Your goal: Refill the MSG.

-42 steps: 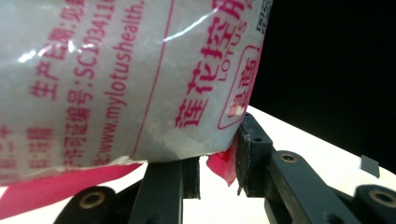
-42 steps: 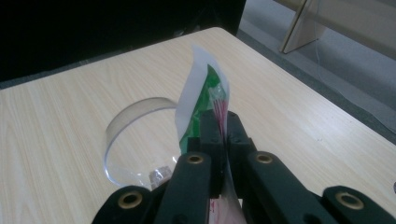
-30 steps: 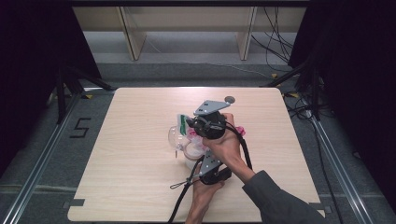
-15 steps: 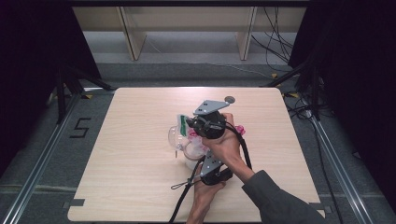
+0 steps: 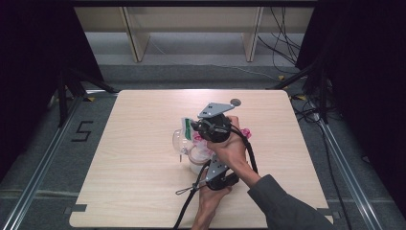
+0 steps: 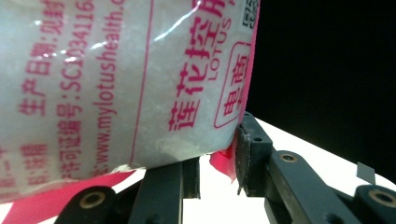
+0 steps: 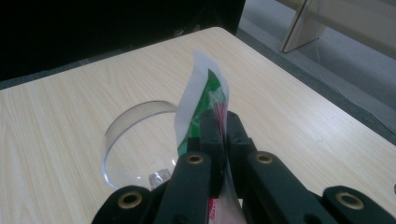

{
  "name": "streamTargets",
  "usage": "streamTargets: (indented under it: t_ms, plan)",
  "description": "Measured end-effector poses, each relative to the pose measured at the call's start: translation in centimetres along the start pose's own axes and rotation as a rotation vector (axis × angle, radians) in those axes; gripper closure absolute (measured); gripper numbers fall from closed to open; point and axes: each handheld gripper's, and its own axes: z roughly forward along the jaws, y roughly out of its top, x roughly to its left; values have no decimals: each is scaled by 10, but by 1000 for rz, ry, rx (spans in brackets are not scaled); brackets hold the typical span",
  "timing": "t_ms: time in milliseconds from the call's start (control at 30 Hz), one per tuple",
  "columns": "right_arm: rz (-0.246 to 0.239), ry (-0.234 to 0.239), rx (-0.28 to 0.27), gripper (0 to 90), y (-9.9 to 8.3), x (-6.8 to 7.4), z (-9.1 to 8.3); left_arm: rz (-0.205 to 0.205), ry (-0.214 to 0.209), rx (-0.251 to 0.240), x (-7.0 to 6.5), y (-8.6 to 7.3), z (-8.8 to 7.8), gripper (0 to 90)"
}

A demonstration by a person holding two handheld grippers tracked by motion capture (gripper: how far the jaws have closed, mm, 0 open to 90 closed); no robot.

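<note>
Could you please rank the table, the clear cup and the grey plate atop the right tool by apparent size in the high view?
1. table
2. and 3. clear cup and grey plate: look alike; the plate sits nearer the camera, so unranked.

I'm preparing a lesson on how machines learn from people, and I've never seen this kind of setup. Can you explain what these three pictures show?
A person sits at a wooden table and holds a hand tool with black tongs in each hand. One picture looks down from above; the other two come from small cameras riding on each tool. The right tongs are shut on the top edge of a green and white bag. The left tongs grip the lower edge of what seems the same bag, its white and pink printed side close to the lens. A clear plastic cup lies on the table just beyond.
</note>
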Motion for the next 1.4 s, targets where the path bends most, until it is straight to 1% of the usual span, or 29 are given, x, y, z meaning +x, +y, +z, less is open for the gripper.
streamTargets:
  t_ms: [33, 67, 100, 233, 267, 300, 367, 467, 500, 600, 633, 667, 700, 800, 833, 867, 900, 933, 967, 1000, 1033, 1067, 1100, 1167, 1200, 1300, 1333, 1367, 1400]
  plan:
    - [4, -9, -14, 899, 0, 0, 1, -1, -1, -2, 0, 0, 0, 730]
    - [6, -5, -15, 899, 0, 0, 1, -3, -7, -21, 0, 0, 1, 730]
    - [3, -4, -14, 899, 0, 0, 1, 3, 3, -2, 0, 1, -1, 731]
    - [-22, 1, -9, 899, 1, -1, 2, -2, 0, -7, 0, 1, 0, 730]
    - [-20, -2, -4, 899, 1, 0, 3, -7, -6, -30, -1, -1, 1, 729]
    - [-9, 0, 3, 899, 1, 1, 3, -4, 3, -14, -1, 0, 0, 729]
    - [-14, 5, 3, 899, 1, 0, 3, -3, 2, -8, -1, 1, -1, 729]
    - [-5, 1, 14, 899, 2, 1, 3, -7, -7, -26, -1, 0, 1, 730]
    - [-14, 0, 4, 899, 2, 0, 3, -7, -5, -28, -1, 0, 1, 729]
    - [-7, -4, 2, 899, 2, 0, 3, -5, -7, -37, -1, 0, 2, 729]
    - [-4, -11, -4, 899, 1, 0, 4, -4, -5, -31, -1, 0, 1, 729]
    - [-7, -13, -2, 900, 1, 1, 5, 1, 8, -3, -2, 1, -1, 729]
    - [-17, -14, 0, 899, 1, 0, 6, 2, 7, -4, -1, 1, -1, 729]
    - [-2, -7, 5, 899, 2, 1, 4, 0, -7, -37, 0, 0, 1, 729]
    - [-19, -17, -14, 899, 2, 0, 5, -1, -7, -36, 0, 1, 1, 730]
    - [-6, -6, -1, 899, 2, 0, 4, -2, -6, -32, -1, 1, 1, 730]
    - [-5, -16, -14, 899, 1, 0, 5, 1, 4, -17, -2, 1, 0, 729]
    - [-3, -12, 0, 899, 1, 1, 5, -1, -12, -40, -1, 0, 2, 729]
    - [-15, -11, 5, 899, 1, 1, 6, 0, -9, -37, -2, 0, 2, 729]
    - [-16, -10, 9, 899, 1, 1, 6, -74, -25, -100, -7, 0, 6, 729]
    - [-9, -12, 9, 899, 1, 0, 5, -81, -22, -101, -8, 0, 6, 729]
    - [-9, -16, -1, 899, 0, 0, 6, 26, -3, -15, 0, 1, 1, 729]
    - [-6, -17, -4, 899, 0, 1, 6, -1, -11, -38, -2, 0, 2, 730]
    - [-9, -14, -6, 899, 0, 0, 5, -2, -12, -34, -2, 1, 2, 730]
    - [10, -11, 2, 899, 0, 0, 4, -1, -10, -33, -2, 1, 2, 730]
    - [-17, -7, -2, 899, 0, -2, 4, -1, -7, -33, -2, 0, 2, 730]
    - [-14, -10, -12, 899, 0, -2, 5, 0, -11, -31, -2, 0, 2, 730]
    - [13, -12, -8, 899, 0, -1, 4, 0, -12, -31, -2, 0, 3, 730]
    - [-3, -3, -3, 899, 0, -3, 3, 0, -9, -32, -2, 0, 2, 730]
